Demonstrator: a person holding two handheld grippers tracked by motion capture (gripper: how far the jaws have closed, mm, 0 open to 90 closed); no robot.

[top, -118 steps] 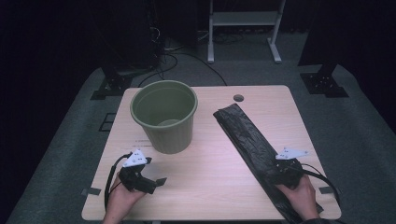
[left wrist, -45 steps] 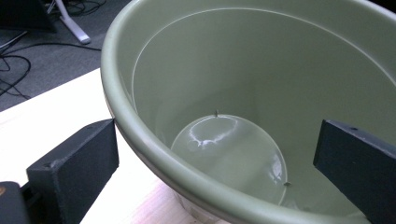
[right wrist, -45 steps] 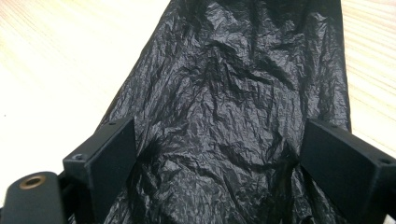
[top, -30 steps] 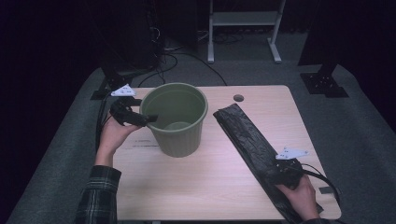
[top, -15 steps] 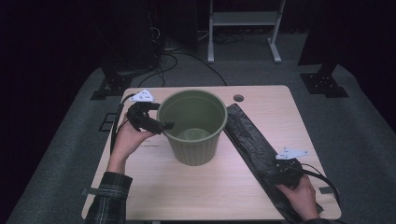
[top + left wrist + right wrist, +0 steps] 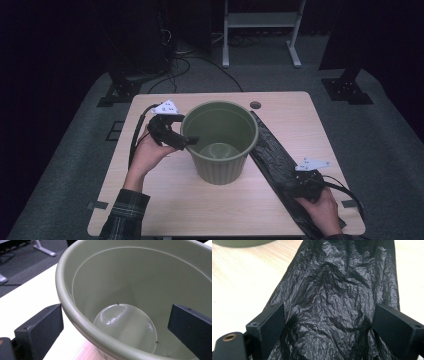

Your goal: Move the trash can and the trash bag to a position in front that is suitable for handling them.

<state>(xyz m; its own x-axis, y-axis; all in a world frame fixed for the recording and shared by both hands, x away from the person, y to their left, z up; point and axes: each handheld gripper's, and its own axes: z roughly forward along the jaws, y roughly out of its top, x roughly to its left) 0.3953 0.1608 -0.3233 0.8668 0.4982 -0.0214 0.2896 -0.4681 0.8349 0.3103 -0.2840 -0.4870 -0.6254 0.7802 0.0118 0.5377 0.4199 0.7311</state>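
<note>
The stiff, light green bin (image 6: 220,142) stands mid-desk (image 6: 165,200), the left gripper (image 6: 186,141) at its nine o'clock rim with fingers apart astride the wall, a sound hold, while the right gripper (image 6: 295,186) rests open-fingered over the limp, slippery black bag (image 6: 334,302) at four o'clock.

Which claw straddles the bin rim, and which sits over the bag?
The left claw straddles the green bin's rim, one jaw outside, one inside. The right claw sits open over the black bag.

The bucket (image 6: 220,142) stands on the table (image 6: 295,112), bag (image 6: 280,165) at its right.
</note>
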